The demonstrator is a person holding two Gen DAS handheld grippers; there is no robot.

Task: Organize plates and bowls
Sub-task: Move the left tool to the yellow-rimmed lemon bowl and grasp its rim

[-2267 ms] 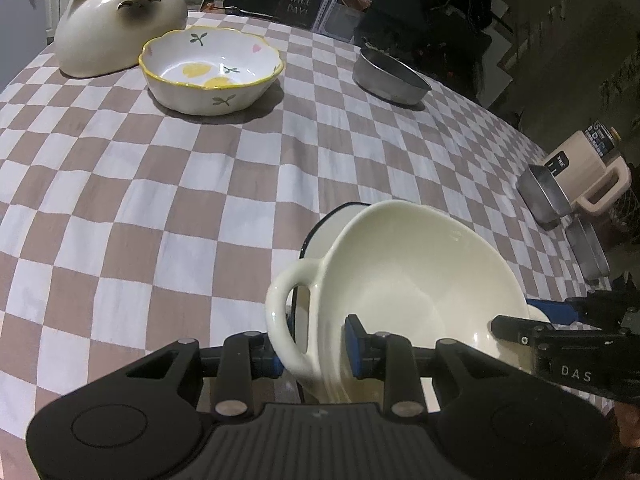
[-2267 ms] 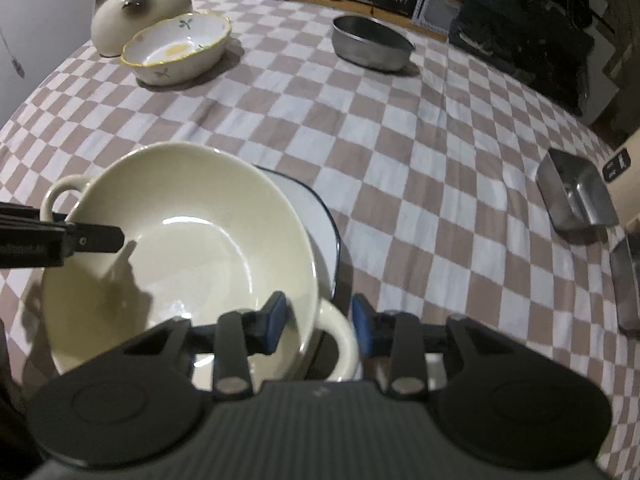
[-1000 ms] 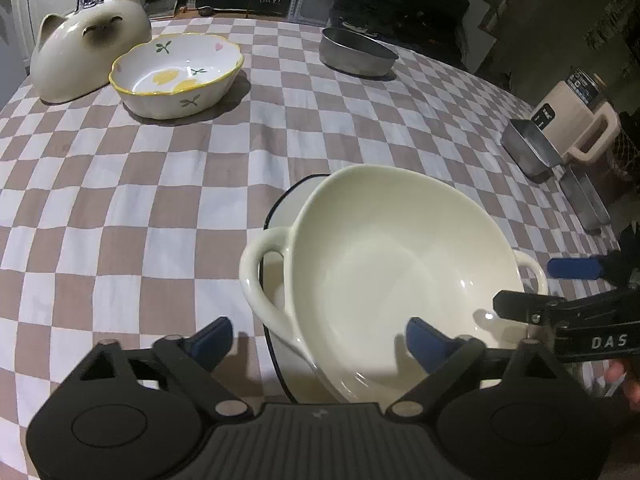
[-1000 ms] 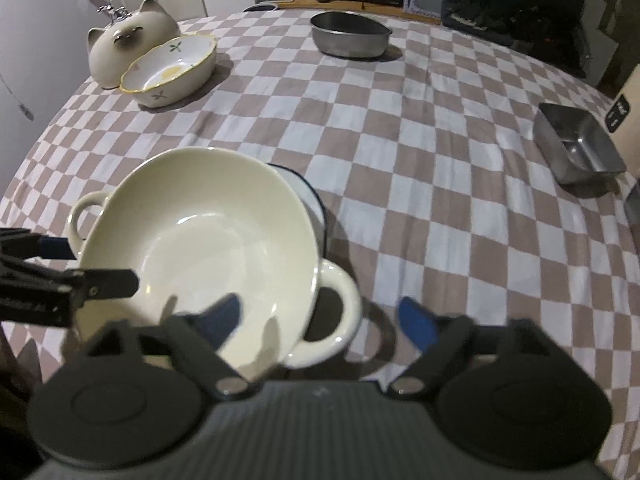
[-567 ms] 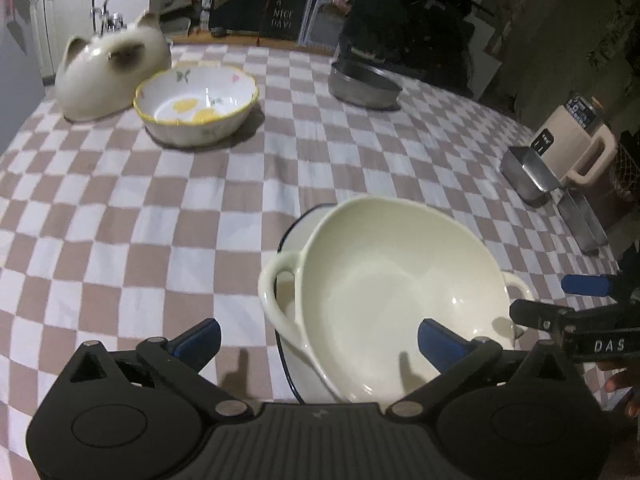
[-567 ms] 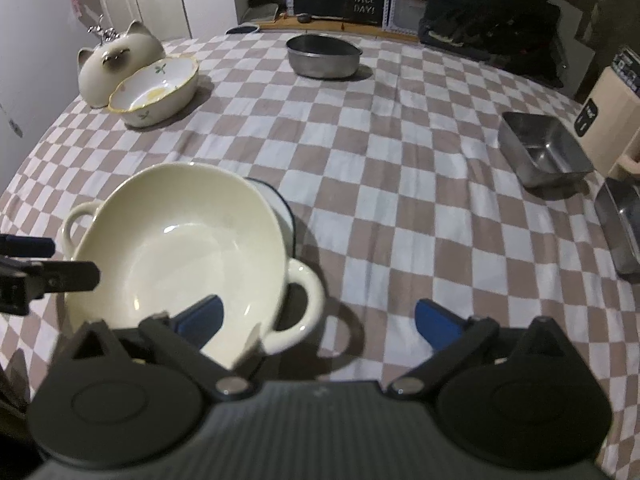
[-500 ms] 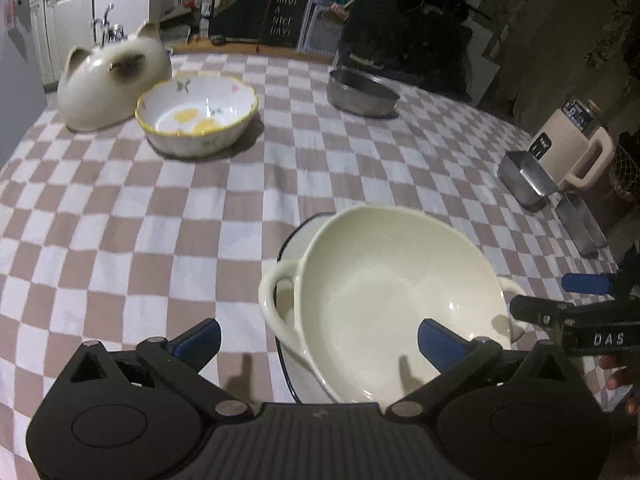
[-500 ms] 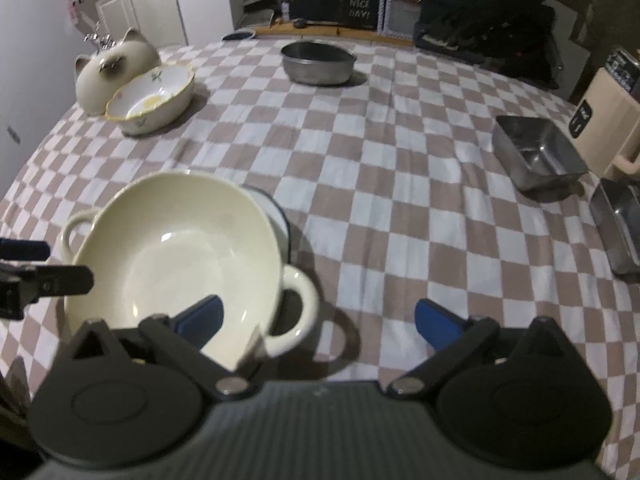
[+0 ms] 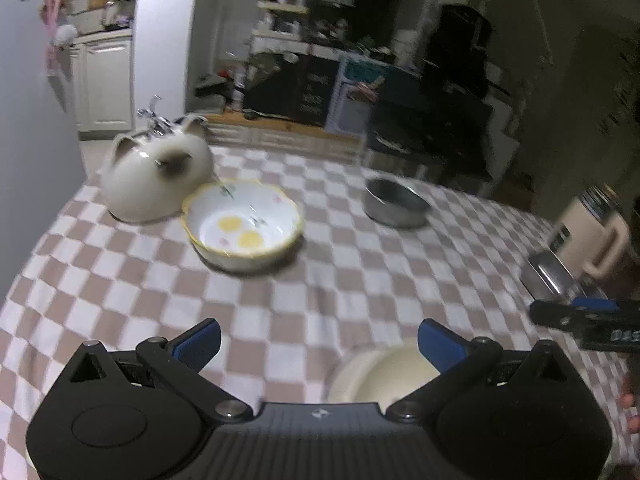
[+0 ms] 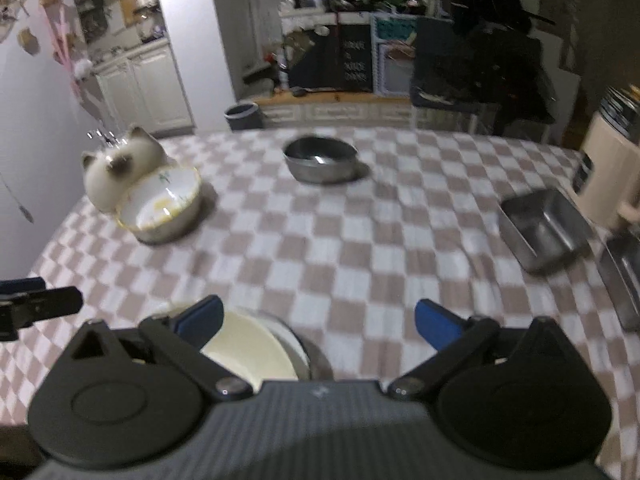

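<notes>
Left wrist view: the cream bowl (image 9: 384, 376) sits on a plate on the checked desk (image 9: 320, 304), below both grippers. Left gripper (image 9: 318, 340) and right gripper (image 10: 318, 322) gape wide, empty. Beyond it, the flowered bowl (image 9: 242, 230) risks being knocked by a hasty reach.

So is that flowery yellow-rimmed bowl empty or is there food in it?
Empty: the yellow-rimmed bowl shows only its bare white inside with painted yellow spots and sprigs; the right wrist view agrees.

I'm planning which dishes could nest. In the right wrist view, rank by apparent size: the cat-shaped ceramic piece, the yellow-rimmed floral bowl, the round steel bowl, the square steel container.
1. square steel container, though it sits nearer the camera
2. yellow-rimmed floral bowl and round steel bowl: too alike to rank
3. cat-shaped ceramic piece, partly hidden behind the floral bowl
</notes>
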